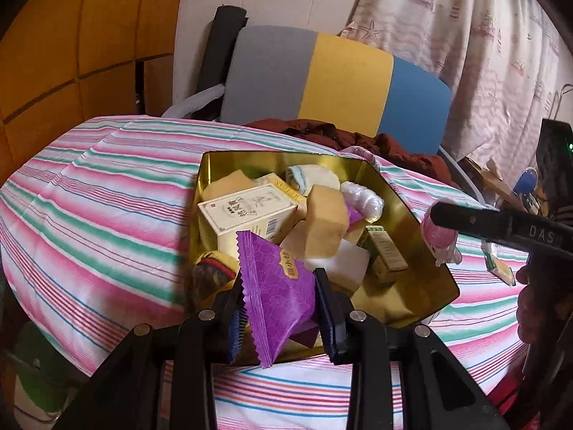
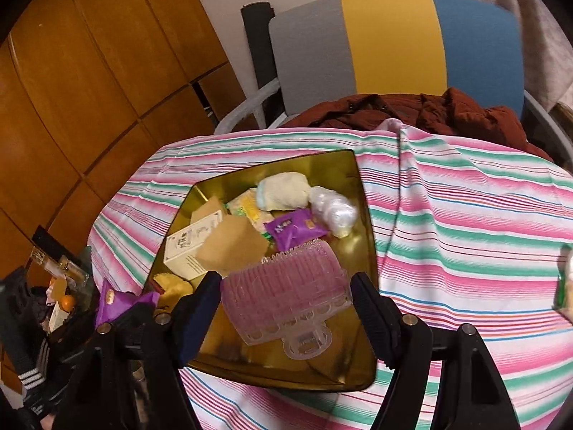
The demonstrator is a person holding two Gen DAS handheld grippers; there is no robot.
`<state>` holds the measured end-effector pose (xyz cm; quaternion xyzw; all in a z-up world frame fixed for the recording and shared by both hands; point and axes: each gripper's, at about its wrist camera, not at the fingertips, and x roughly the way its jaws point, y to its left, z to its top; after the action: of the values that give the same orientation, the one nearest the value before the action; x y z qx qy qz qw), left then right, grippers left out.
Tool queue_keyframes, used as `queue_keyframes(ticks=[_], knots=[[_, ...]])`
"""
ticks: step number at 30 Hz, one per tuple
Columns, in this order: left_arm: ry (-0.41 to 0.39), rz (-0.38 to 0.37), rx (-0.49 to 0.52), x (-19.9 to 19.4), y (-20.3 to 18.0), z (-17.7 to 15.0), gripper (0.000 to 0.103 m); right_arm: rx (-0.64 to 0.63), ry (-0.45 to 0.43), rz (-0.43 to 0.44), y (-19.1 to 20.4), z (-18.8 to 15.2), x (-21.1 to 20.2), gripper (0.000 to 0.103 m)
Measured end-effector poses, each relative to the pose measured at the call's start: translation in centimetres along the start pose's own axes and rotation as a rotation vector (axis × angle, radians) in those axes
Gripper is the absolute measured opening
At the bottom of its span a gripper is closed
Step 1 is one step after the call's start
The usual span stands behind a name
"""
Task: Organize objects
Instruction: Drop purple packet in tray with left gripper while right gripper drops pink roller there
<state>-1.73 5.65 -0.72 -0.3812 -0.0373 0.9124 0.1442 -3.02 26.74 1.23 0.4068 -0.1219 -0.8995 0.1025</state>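
In the left wrist view, the striped cloth covering the worktop fills the left and middle of the frame. At the centre sits the gold tin, open and crowded: a cream carton lies at its left, tan sponge blocks beside it, a rolled cloth near the far wall, and a small green-topped box toward its right side. At the lower centre the left gripper has its fingers clenched on a purple snack packet, held over the tin's near edge. Right of the tin, a pink toy shows just under the black body of the right gripper, though contact is unclear. Behind the worktop stands a chair in grey, yellow and blue.

In the right wrist view, wooden cabinet panels take the upper left. At the lower left the other gripper's purple packet is visible. At the centre the tin lies on the cloth, and over its near part the right gripper's fingers stand on either side of a pink plastic hair roller, grasping it. A dark red garment lies on the chair seat, upper right.
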Motion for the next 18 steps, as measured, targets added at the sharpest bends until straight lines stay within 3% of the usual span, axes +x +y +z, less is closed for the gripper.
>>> queue_keyframes(ticks=[8,18], knots=[[0.026,-0.026,0.053,1.3,-1.9,0.1,0.034,0.015,0.02,0.004,-0.1,-1.0,0.7,0.074],[0.051,-0.023,0.059,3.6,-3.3,0.9,0.034,0.04,0.009,-0.019,-0.5,1.8,2.2,0.074]])
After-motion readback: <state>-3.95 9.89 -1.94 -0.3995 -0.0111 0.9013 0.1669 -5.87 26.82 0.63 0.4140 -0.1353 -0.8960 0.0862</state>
